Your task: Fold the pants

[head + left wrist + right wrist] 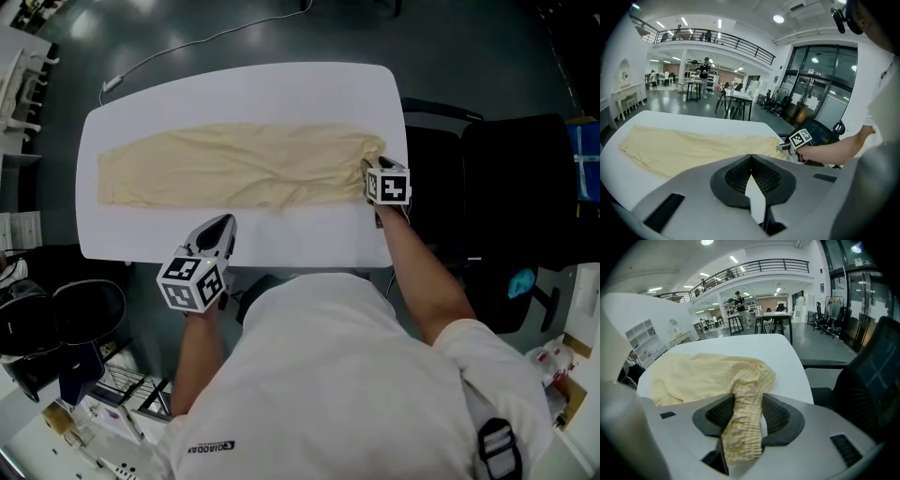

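Observation:
Pale yellow pants [234, 164] lie stretched lengthwise across the white table [244, 84], waistband end at the right. My right gripper [367, 169] sits at that end, near the table's right edge. In the right gripper view its jaws stand open [747, 408] and the gathered elastic waistband [745, 432] lies bunched between them, the rest of the pants [703, 373] spreading beyond. My left gripper [223, 225] hovers at the table's near edge, short of the cloth. Its tips [750, 157] meet with nothing between them; the pants [684, 150] lie ahead of it.
Black office chairs [525, 187] stand close to the table's right side. A dark stool [84, 309] and cluttered items sit at the lower left. A cable [187, 47] runs over the floor beyond the far edge. White table surface shows around the pants.

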A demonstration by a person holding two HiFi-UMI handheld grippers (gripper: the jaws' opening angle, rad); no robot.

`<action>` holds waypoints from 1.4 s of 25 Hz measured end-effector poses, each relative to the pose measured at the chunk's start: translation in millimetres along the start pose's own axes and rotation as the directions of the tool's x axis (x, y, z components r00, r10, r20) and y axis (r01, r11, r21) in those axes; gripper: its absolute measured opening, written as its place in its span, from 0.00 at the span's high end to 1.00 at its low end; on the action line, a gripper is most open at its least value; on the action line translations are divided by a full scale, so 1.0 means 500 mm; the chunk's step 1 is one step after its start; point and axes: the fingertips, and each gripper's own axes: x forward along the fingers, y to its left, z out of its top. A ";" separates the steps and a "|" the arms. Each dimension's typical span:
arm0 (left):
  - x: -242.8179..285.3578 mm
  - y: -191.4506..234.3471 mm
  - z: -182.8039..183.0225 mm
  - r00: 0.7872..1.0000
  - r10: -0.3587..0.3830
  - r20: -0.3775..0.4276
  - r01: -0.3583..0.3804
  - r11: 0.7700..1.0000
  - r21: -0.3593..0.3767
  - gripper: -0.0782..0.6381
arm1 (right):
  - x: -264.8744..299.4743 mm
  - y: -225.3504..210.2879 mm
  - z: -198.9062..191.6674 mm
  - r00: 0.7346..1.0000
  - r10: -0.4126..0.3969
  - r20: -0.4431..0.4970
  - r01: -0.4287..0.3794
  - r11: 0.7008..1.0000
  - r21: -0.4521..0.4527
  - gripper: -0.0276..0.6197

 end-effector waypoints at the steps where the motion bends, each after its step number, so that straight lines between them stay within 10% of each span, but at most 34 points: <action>1: 0.005 -0.004 0.002 1.000 -0.002 -0.005 0.002 1.000 0.004 0.85 | 0.004 0.001 -0.003 1.000 -0.007 0.000 0.007 1.000 -0.016 0.64; 8: 0.031 -0.032 0.020 1.000 -0.005 -0.022 0.006 0.999 0.038 0.85 | 0.011 0.015 -0.011 1.000 0.022 -0.008 -0.023 0.996 -0.091 0.76; 22: 0.036 -0.077 0.048 0.999 -0.017 -0.039 0.021 0.995 0.096 0.85 | -0.005 0.003 0.010 0.998 0.055 0.014 -0.055 0.997 0.047 0.85; 35: -0.008 -0.044 0.053 0.999 0.031 -0.021 -0.029 0.993 0.111 0.85 | -0.084 0.037 0.059 0.935 0.268 0.232 -0.323 0.914 0.245 0.87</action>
